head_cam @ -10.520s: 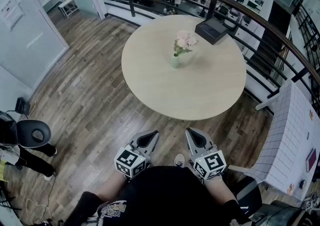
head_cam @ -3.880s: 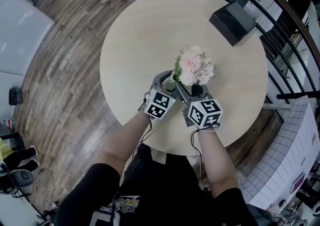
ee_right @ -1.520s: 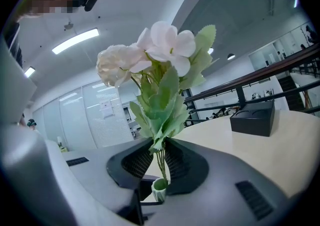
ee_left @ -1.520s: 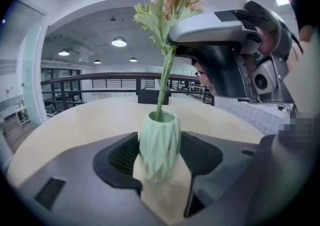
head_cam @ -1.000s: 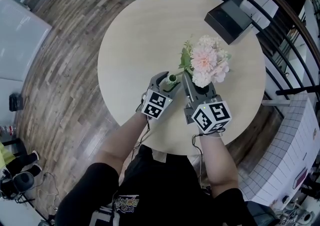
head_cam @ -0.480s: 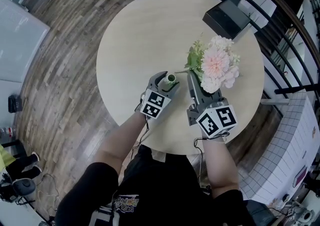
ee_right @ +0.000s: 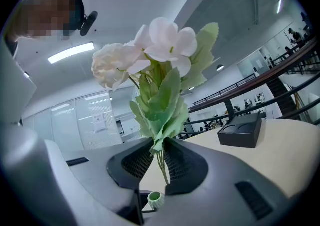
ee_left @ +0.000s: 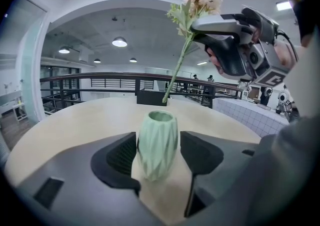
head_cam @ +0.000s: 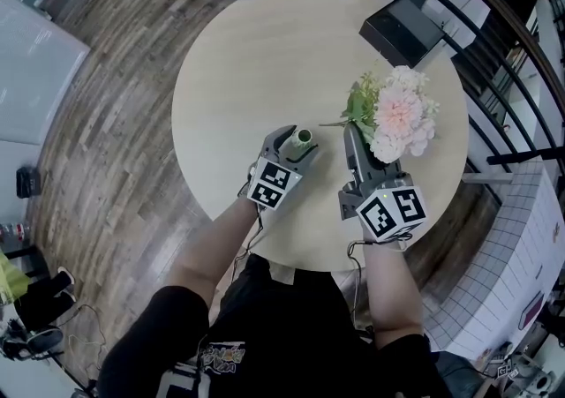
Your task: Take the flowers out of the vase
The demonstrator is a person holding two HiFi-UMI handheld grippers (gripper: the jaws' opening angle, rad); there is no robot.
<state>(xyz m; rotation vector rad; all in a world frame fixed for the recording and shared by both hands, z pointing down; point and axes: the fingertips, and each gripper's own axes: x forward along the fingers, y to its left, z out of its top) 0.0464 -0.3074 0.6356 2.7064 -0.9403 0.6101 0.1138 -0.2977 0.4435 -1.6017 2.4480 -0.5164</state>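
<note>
Main thing I'd watch is the flowers (head_cam: 402,114) slipping on you. Your right gripper (head_cam: 353,136) is closed on just the thin stems (ee_right: 161,162), and all the weight is in the blossoms beyond the jaw tips. Tilt your wrist much and I think the bunch could swivel in the pads or slide out.

Second worry is the vase (ee_left: 157,142). It looks small and light. Your left gripper (head_cam: 296,142) has it between the jaws, closed in around it with one pad against its side and the other touching or nearly so. Open up crookedly or drag a pad on the way out and it could tip over on the table (head_cam: 238,61). The loose stem ends could also clip its rim if you swing back across it.

If you're laying the bunch down, mind the black box (head_cam: 404,30) just past the blossoms, and the table edge on your right isn't far either.

As for where things are: the flowers are fully out, up in the air to the right of the vase and clear of it, with the stem ends not touching the rim. The stems run between the right jaws, leaves and blossoms stick out past the tips, and the cut ends hang out the other side. The vase stands upright and empty on the table.
</note>
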